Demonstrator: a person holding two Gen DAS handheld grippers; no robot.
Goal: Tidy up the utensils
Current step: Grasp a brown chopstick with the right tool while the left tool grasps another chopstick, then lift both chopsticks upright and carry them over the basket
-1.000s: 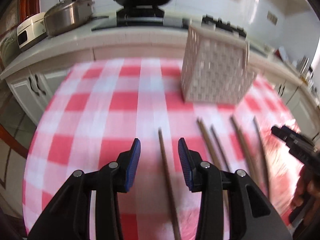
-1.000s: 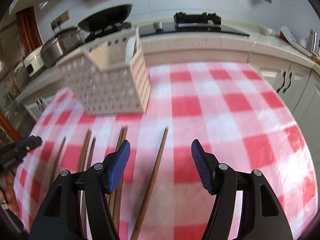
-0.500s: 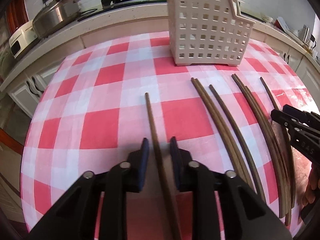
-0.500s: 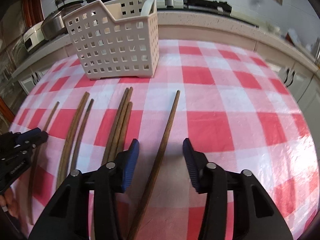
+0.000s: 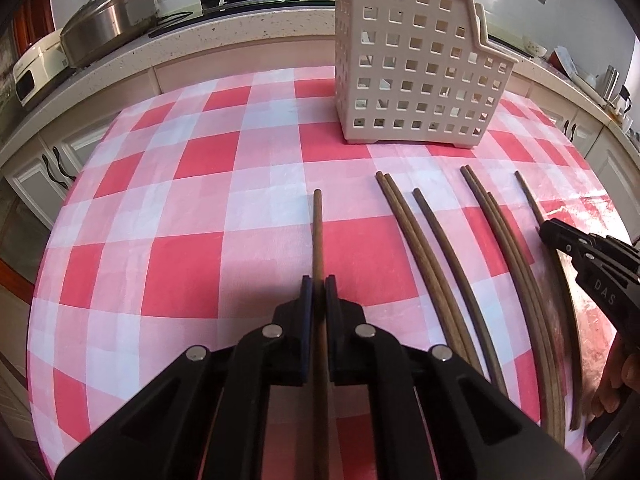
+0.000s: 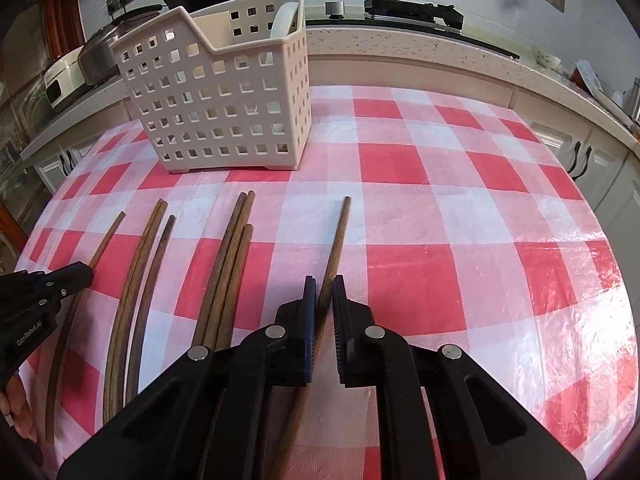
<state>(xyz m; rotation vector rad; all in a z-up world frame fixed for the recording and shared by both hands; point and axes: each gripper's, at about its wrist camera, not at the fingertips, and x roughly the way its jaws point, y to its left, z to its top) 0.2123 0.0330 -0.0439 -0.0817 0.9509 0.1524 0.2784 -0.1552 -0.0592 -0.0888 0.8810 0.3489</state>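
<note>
**On the cloth (image 5: 180, 272): both grippers on sticks, nothing lifted yet**

Biggest risk: a long length juts ahead of each grip, so a stick may pivot or droop on the lift and miss the basket (image 6: 224, 108).
Next: right gripper (image 6: 325, 284), pinching the right stick (image 6: 338, 232), sits just beside the loose sticks (image 6: 224, 272). A sideways drag could scatter them.
Smallest: left gripper (image 5: 316, 284) jaws are closing with the left stick (image 5: 317, 232) between the pads. It's thin and round, so it may slip.

Basket upright at the far side. No sticks visible inside. One white piece in there, can't tell what.

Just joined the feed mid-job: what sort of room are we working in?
Almost certainly a home kitchen: a countertop carrying a steel lidded pan, a gas hob, white cabinets, and a table under a red checked cloth.
</note>
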